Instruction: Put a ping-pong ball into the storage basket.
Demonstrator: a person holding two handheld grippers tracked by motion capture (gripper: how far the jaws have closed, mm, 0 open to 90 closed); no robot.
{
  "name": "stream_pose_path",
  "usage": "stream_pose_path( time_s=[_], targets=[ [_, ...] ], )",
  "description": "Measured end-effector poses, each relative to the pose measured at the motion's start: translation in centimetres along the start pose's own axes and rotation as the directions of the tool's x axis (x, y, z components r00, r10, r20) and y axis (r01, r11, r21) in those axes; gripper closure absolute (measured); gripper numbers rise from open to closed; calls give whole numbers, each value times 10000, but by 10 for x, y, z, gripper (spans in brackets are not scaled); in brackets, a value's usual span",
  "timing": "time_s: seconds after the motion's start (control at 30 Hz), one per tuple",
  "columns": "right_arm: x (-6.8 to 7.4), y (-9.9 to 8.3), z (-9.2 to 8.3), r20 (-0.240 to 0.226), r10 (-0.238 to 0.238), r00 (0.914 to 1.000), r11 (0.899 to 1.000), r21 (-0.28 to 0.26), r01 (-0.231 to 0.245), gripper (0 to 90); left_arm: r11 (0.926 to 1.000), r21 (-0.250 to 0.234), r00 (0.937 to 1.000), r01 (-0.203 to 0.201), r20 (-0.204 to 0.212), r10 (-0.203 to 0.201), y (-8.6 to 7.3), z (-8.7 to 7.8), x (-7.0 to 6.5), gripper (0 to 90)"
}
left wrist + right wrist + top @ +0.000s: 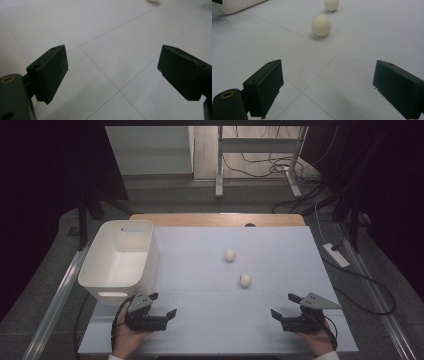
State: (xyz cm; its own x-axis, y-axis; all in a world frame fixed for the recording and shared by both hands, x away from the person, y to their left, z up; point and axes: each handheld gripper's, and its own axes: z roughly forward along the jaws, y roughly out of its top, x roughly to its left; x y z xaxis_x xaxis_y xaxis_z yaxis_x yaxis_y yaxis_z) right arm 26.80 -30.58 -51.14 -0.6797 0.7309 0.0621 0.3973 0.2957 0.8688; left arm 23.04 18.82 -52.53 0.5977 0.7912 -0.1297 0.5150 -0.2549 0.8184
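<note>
left tongs (165, 306): jaws wide apart, empty | right tongs (283, 306): jaws wide apart, empty, facing nearer ball (245, 279)

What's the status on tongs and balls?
Left tongs open, empty. Right tongs open, empty, facing near ball. Far ball beyond it. White bin at left. Path clear.

Two cream-white balls, near ball (245, 279) and far ball (229, 255), resting apart mid-table, untouched.
</note>
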Motion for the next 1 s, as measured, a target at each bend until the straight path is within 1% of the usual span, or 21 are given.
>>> stream_pose_path(
  time_s=[0.3,0.47,0.53,0.57,0.77,0.93,1.0],
  targets=[
    [-1,-1,2,26,-11,10000,9999,105,10,100,10000,45,10000,10,11,-10,0,0,-1,101],
    [-2,0,1,134,197,9997,9998,37,-197,99,10000,99,10000,-16,-8,16,0,0,-1,101],
    [-2,0,1,137,192,9997,9998,30,-192,99,9999,102,10000,-3,-27,3,-1,0,-1,101],
    [-2,0,1,110,105,9999,9999,49,-106,99,10000,69,10000,44,-11,-44,-1,-1,-2,102],
    [-1,-1,1,38,80,10000,9999,66,-80,101,10000,7,10000,31,-1,-31,1,-1,-4,103],
    [-1,-1,-1,40,37,10000,10000,51,-37,103,10000,13,10000,-56,5,56,2,0,-4,103],
    [0,-1,-1,63,-6,10000,10000,75,6,103,10000,-35,10000,49,10,-49,2,-2,-3,104]
  ],
)
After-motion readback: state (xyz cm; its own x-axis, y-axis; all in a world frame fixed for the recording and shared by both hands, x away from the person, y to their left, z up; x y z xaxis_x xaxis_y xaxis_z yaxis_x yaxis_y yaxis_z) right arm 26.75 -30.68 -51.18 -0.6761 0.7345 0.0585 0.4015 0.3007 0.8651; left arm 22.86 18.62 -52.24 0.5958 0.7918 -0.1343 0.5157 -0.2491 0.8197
